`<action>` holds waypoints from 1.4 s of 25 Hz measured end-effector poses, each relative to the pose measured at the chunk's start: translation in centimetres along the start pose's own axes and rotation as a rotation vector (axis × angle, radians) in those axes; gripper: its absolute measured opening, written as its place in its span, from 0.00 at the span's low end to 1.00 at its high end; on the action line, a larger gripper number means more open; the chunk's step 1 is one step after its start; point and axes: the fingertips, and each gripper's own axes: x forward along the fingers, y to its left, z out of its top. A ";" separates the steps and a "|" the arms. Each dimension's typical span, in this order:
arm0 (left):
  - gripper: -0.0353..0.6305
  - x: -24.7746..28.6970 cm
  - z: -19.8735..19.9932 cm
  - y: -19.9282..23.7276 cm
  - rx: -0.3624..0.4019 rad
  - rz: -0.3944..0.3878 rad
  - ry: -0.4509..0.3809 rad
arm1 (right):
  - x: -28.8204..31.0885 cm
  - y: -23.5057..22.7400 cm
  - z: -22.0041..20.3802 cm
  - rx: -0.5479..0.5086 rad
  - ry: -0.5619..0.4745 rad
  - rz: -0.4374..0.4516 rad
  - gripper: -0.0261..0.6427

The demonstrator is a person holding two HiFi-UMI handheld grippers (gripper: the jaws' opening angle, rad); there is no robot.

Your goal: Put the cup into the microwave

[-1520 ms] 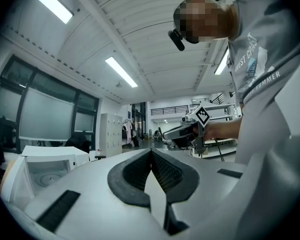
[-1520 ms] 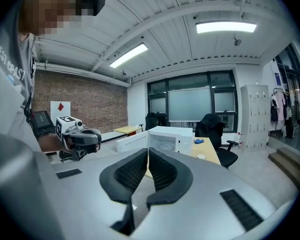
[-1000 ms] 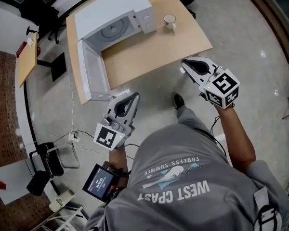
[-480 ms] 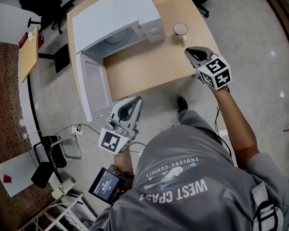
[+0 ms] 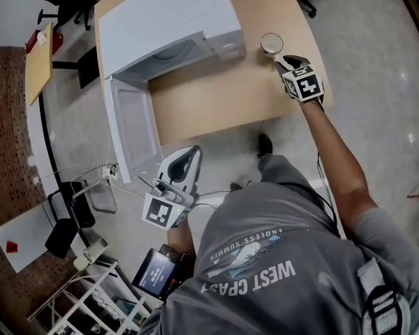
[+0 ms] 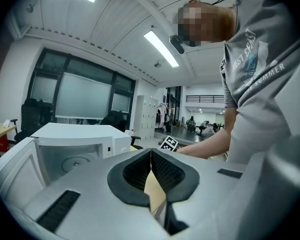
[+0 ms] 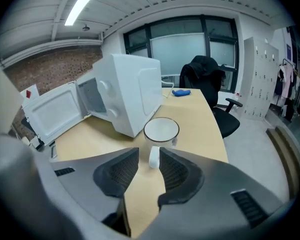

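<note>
A white cup [image 5: 272, 44] [image 7: 161, 129] stands on the wooden table [image 5: 209, 96] just right of the white microwave [image 5: 169, 23] [image 7: 132, 91], apart from it. The microwave's door [image 5: 131, 128] hangs wide open and the turntable inside shows in the left gripper view [image 6: 75, 161]. My right gripper [image 5: 282, 60] [image 7: 149, 155] points down at the cup, its jaws opening, with the cup's handle [image 7: 154, 156] in the gap between the pads, not pressed. My left gripper [image 5: 190, 152] [image 6: 151, 151] is shut and empty, off the table's near edge, below the door.
A blue object [image 7: 181, 92] lies at the table's far end, and a black office chair [image 7: 204, 76] stands behind it. A small side table [image 5: 38, 65] is at the left. Cables [image 5: 101, 180], a chair frame and a tablet [image 5: 153, 274] are on the floor near me.
My right gripper has gone forward and down to the cup, and its jaws have parted around the handle. My left gripper moved a little toward the table and stayed shut.
</note>
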 end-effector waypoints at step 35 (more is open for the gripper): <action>0.09 -3.1 0.2 0.5 0.043 -0.042 -0.040 | -9.9 7.0 6.4 -0.038 -0.229 0.060 0.15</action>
